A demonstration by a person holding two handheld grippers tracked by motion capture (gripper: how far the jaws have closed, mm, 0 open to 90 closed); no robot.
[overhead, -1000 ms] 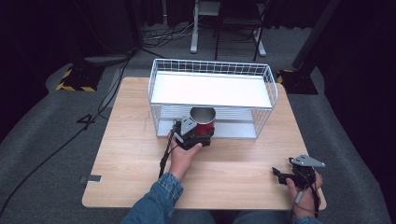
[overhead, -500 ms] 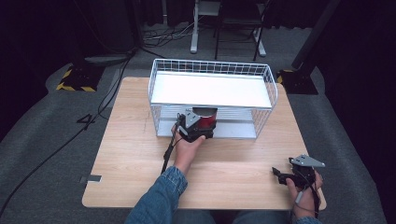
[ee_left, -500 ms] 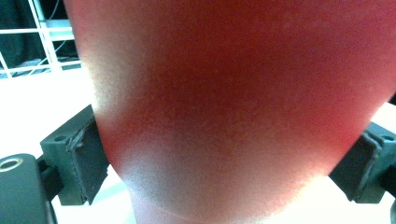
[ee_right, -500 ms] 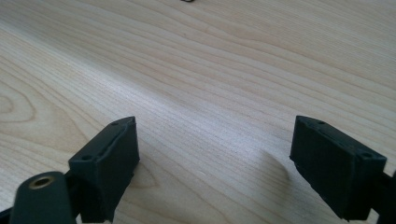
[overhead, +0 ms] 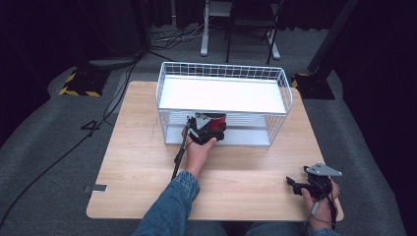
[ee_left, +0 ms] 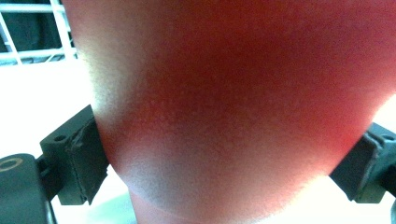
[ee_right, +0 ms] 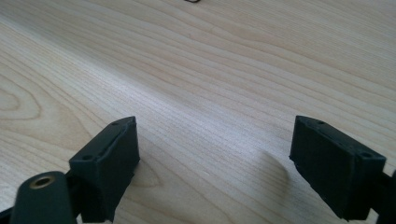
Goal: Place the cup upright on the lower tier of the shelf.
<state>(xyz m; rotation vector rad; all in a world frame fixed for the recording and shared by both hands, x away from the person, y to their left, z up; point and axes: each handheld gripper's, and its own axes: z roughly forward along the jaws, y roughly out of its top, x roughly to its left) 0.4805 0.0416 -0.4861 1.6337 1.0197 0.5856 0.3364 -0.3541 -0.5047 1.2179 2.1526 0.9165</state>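
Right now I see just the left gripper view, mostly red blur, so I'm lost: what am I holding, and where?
Observer: A red cup, clamped in the left gripper, at the front of the lower level of a white wire shelf rack.
Operator: Anything on the top shelf?
Observer: No, its white surface is bare.
Operator: And my other gripper?
Observer: The right gripper is open, low over the wooden table near its front right corner, holding nothing.
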